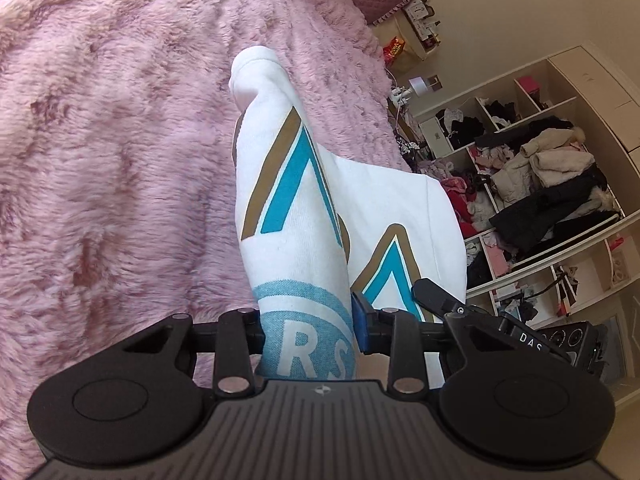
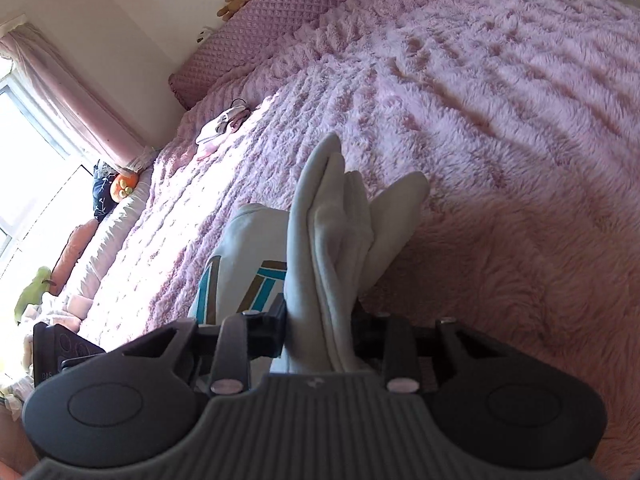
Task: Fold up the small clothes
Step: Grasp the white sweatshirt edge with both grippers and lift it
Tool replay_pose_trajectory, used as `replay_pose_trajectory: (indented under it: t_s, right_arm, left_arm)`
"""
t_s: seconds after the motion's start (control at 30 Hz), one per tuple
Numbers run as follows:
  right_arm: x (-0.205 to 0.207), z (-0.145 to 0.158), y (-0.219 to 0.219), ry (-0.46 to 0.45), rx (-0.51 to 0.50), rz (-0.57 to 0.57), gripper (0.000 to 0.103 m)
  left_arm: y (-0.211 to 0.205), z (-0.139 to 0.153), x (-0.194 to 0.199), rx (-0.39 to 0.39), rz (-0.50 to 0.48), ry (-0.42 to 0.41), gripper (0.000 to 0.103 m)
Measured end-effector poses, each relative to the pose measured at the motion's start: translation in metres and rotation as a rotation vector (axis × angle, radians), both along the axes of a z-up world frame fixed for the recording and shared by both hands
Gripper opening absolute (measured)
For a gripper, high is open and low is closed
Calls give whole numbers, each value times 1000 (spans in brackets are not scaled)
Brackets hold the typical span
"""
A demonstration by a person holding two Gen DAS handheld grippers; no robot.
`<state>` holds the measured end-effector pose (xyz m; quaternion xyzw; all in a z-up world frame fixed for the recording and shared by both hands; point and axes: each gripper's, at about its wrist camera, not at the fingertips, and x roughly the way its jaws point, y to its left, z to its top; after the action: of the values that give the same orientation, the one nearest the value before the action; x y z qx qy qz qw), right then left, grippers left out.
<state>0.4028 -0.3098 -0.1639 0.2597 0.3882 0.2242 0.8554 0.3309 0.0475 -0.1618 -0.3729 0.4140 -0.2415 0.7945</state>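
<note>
above the pink fuzzy blanket (image 1: 120, 140), both grippers' jaws pinch bunched folds of the white garment (image 1: 288, 208).

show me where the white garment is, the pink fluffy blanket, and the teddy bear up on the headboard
white garment (image 1: 288, 208), left wrist view, on the teal and gold printed panel.
pink fluffy blanket (image 2: 500, 100), right wrist view, on bare pile past the cloth.
teddy bear (image 2: 239, 1), right wrist view, on its body.

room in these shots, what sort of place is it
Most likely a bedroom in a home: a bed under a fluffy pink blanket, a quilted headboard against the wall, and open shelves stuffed with clothes.
</note>
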Motion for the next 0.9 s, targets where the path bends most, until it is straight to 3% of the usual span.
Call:
replay_pose_trajectory:
  t_s: [0.3,0.5,0.6,0.8,0.9]
  right_arm:
    - [-52,72,51,-74,76,93,25]
    - [-92,89,87,-87,129,166,24]
    - [-99,77,106,-58,119,192,24]
    - [-86,3,146,55,-16,190,24]
    - [-74,-31,155,65,-101,171,29]
  left_arm:
    - [60,93,-58,61,57,-71,38]
    - [95,118,-108,113,76,-98,38]
    - [110,102,-115,113,93,-79,38]
    - [145,1,-102,57,185,69,38]
    - [168,-41,-99,33,233,113,40]
